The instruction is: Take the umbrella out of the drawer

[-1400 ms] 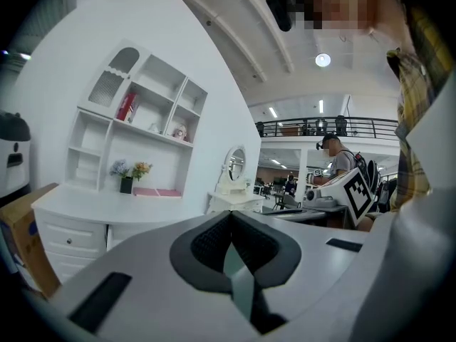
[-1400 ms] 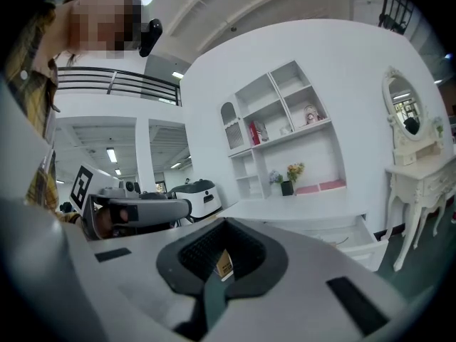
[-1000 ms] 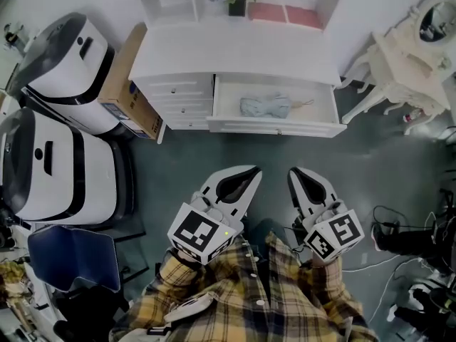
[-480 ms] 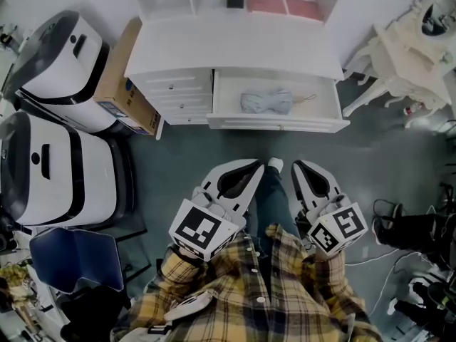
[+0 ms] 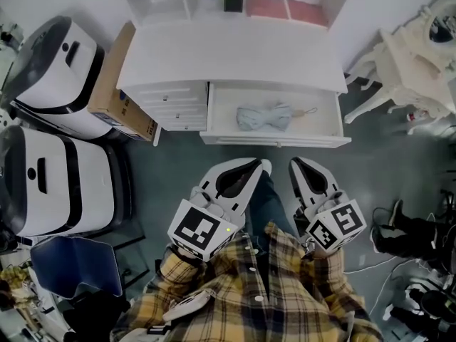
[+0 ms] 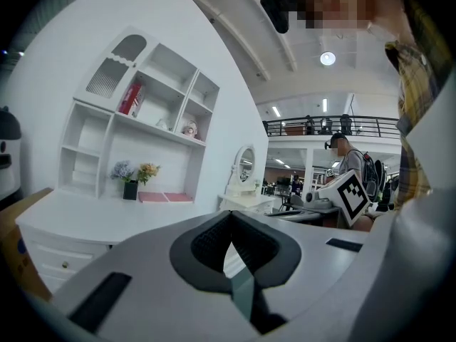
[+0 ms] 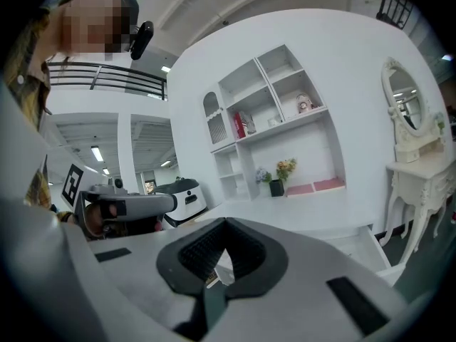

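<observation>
The left gripper (image 5: 255, 167) and right gripper (image 5: 295, 164) were each pressed together and empty, held side by side short of the open drawer (image 5: 274, 140) at 12 o'clock. The folded pale-blue umbrella (image 5: 265, 117) lay loose on the drawer floor, with a thin strap or handle end toward 3 o'clock. It was probably light, with soft, slippery fabric over a stiff core. A grip across the bundled middle appeared soundest.

No legible txt anywhere; cardboard box (image 5: 112, 84) print too blurry
</observation>
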